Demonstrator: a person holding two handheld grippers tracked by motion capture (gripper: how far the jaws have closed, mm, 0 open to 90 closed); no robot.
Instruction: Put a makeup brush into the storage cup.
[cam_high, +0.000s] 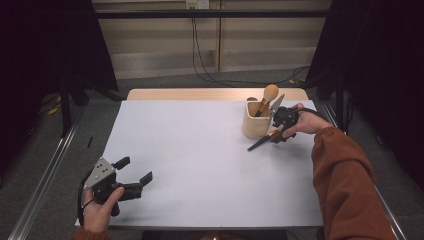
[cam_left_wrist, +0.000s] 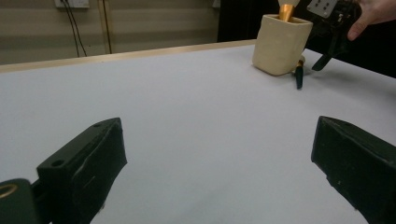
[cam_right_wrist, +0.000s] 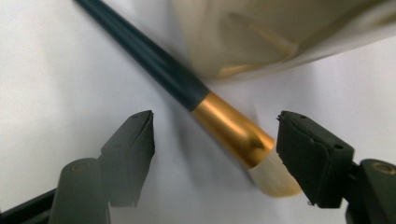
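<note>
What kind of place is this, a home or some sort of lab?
Probably a lab or recording setup: a bare white table, dark curtains on both sides, and cables trailing across grey carpet.

I see a white-topped counter (cam_high: 200, 165) carrying a beige square holder (cam_high: 256, 122), with a dark-handled, gold-ferruled brush (cam_high: 262, 141) lying beside it.

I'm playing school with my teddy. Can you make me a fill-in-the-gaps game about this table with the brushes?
1. The brush lying on the table has a dark handle and a band coloured ____.
2. The other brush stands inside the beige ____.
3. The jaws of the left gripper have ____ between them.
4. The lying brush is between the jaws of the ____ gripper.

Missing words: gold; cup; nothing; right
</note>
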